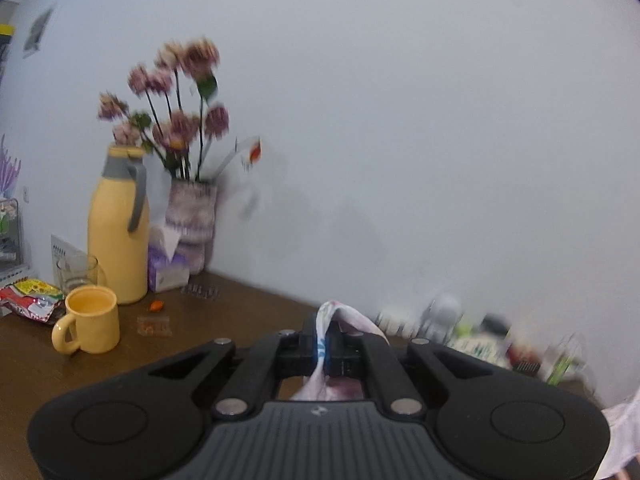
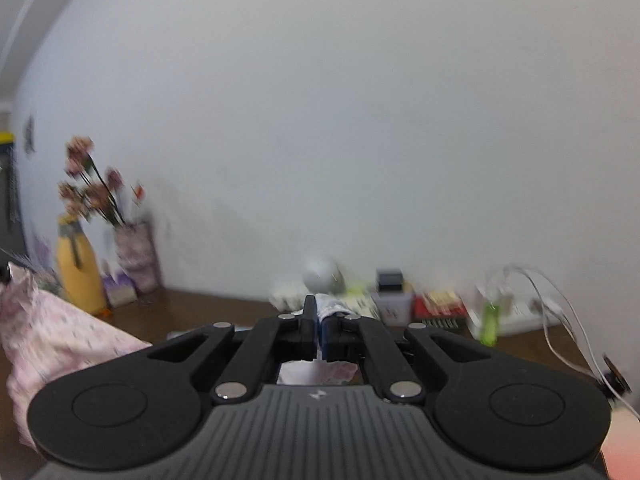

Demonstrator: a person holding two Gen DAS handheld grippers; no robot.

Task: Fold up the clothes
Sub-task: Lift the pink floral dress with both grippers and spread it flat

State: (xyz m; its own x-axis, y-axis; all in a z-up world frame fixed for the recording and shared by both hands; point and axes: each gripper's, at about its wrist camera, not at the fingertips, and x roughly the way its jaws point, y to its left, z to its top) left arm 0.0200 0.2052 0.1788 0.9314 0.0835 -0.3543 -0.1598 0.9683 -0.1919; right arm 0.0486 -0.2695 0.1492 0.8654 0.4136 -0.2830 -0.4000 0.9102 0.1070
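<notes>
Left wrist view, item one: my left gripper (image 1: 323, 346), fingers (image 1: 304, 344) closed tight on a pinch of floral garment (image 1: 348, 316), a pale cloth printed in pink and purple. A tuft pokes up past the tips and the rest hangs down behind them.

Right wrist view, item two: my right gripper (image 2: 320, 330), fingers (image 2: 308, 326) likewise pressed together on another bit of the same cloth, with more of it bunched at the left edge, held up above the desk (image 2: 208, 304).

Handling, by my judgement: light, thin, limp fabric, nothing stiff in it. It sags between the two holds, drapes wherever unsupported and may slip out of a small pinch. Best taken at corners or along a hem, the two holds well apart so the panel hangs flat before it is laid down.

Surroundings, along the back of the desk by the white wall:
- yellow thermos jug (image 1: 118, 232), upright
- yellow mug (image 1: 90, 320), in front of the jug
- drinking glass (image 1: 78, 272), just beside the jug
- vase of pink flowers (image 1: 192, 224), behind a tissue box (image 1: 166, 268)
- snack packet (image 1: 30, 300) at the left edge
- blurred clutter of small boxes and a white cable (image 2: 552, 304) to the right

Hazards, by my judgement: a swinging hem could catch the mug, glass or vase. The cable could snag.
</notes>
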